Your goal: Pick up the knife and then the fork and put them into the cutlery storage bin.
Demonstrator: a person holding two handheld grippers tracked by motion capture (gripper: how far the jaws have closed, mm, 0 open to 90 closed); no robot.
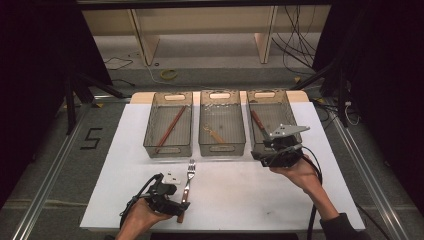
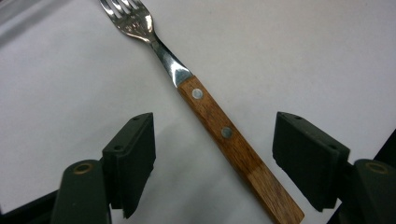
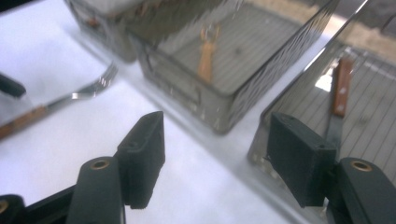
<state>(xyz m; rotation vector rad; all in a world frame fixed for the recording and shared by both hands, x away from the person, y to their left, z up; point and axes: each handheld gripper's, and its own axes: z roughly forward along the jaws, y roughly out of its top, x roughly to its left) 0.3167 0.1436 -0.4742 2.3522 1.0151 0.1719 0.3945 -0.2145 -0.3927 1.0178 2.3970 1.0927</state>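
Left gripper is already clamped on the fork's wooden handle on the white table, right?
Not clamped. In the left gripper view the fork lies on the white table with its wooden handle between the left gripper's jaws, but both pads stand clear of it.

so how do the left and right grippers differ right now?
The left gripper straddles the fork on the white table, wooden handle between its open jaws, not yet pinched. The right gripper is empty, at the right bin front. Both have black jaws standing open.
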